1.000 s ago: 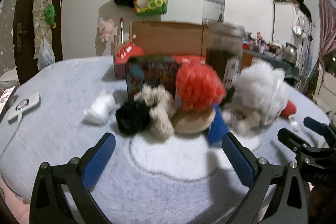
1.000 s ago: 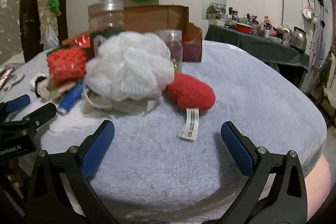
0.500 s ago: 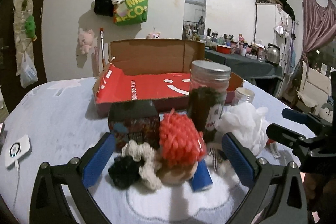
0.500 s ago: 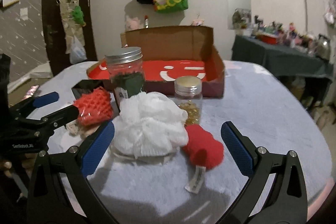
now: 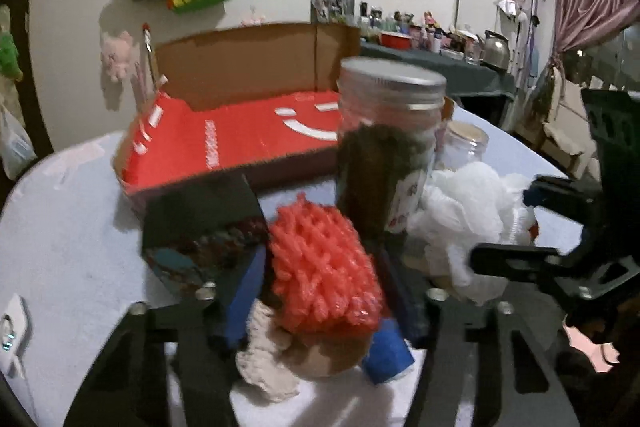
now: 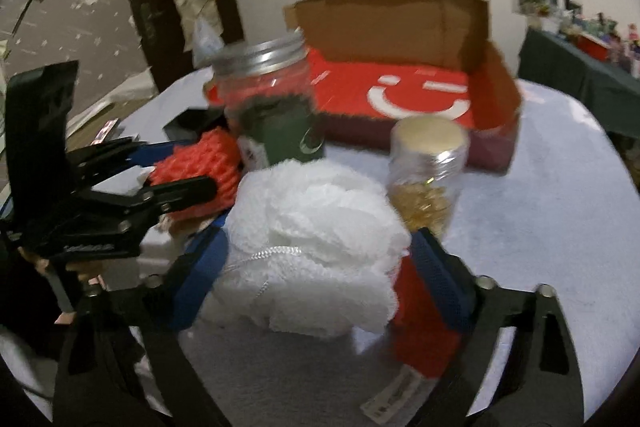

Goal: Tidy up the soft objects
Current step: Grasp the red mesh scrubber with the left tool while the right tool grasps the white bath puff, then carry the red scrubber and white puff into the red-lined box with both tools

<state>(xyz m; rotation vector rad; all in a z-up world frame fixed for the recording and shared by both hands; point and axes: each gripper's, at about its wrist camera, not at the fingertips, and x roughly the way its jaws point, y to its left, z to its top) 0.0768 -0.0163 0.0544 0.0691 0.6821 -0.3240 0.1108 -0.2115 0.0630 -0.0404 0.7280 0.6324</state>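
Box [image 6: 400, 95] is our landmark, lying straight ahead: right gripper [image 6: 320, 267] grasps the white pouf [image 6: 312, 247] in front of its right half, left gripper [image 5: 320, 291] clamps the red knit toy [image 5: 320, 267] before its left half.

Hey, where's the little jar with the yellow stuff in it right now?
In the right wrist view the small jar stands right of centre on the table, just in front of the red cardboard box, behind and to the right of the white mesh pouf.
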